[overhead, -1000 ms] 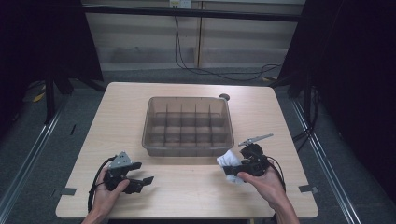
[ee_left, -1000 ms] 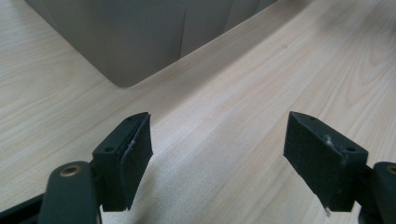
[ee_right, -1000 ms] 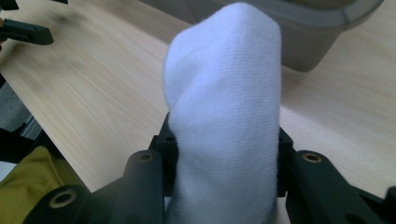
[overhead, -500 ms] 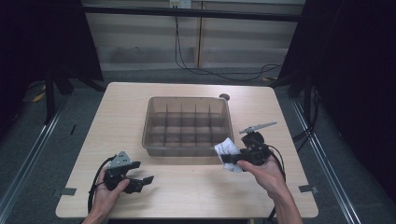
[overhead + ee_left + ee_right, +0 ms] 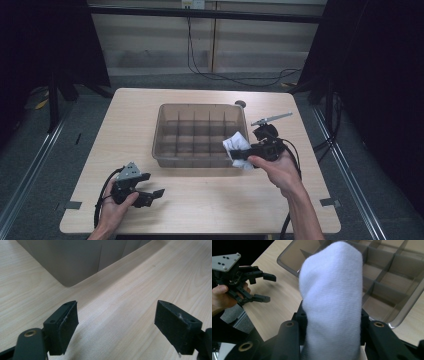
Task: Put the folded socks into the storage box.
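Observation:
A white folded sock (image 5: 236,146) (image 5: 332,297) is pinched in my right gripper (image 5: 241,152) (image 5: 332,326), held in the air over the front right corner of the clear divided bin (image 5: 160,131) (image 5: 404,307). The gripper is shut on the sock, whose free end points toward the bin's compartments. My left gripper (image 5: 156,195) (image 5: 116,322) rests low over the table near the front left, jaws wide open with nothing between them. The right gripper view also shows the left gripper (image 5: 265,287) farther off, held by a hand.
The wooden table (image 5: 130,115) has bare surface on all sides of the bin. A small dark round object (image 5: 240,104) sits behind the bin's far right corner. Cables trail from both grippers. Dark floor surrounds the table.
My right gripper has carried the sock up and away from the front edge, toward the bin's front right corner. The left gripper has stayed in place.

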A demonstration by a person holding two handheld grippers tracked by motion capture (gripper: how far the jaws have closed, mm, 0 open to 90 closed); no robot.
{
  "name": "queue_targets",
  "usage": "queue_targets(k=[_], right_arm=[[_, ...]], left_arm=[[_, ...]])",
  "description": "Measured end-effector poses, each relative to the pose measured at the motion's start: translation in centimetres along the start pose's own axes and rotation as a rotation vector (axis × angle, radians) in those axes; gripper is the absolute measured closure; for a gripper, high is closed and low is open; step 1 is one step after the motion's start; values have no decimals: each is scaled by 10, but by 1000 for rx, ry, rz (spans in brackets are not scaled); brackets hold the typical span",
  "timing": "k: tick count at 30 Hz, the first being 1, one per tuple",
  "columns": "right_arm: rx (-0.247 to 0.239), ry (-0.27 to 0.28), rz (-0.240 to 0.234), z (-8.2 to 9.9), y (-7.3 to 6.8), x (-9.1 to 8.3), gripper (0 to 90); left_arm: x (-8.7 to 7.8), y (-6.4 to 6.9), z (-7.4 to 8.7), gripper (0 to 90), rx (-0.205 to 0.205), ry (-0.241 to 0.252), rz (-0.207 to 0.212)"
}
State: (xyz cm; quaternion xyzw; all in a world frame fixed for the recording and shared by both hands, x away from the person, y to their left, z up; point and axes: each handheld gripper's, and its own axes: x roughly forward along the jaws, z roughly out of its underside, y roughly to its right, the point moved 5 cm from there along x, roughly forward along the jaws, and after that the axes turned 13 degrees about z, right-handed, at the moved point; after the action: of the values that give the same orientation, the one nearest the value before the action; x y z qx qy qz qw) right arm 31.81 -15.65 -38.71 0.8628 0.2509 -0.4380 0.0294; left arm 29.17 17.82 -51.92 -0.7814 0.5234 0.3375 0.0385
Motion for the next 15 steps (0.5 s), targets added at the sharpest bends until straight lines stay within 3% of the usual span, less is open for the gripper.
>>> queue_targets(k=[8, 15], right_arm=[[-1, 18, -9, -25, 2, 8, 605], [-14, -3, 29, -43, 9, 24, 605]], left_arm=[[0, 0, 0, 189, 0, -2, 2], [1, 0, 0, 189, 3, -2, 3]])
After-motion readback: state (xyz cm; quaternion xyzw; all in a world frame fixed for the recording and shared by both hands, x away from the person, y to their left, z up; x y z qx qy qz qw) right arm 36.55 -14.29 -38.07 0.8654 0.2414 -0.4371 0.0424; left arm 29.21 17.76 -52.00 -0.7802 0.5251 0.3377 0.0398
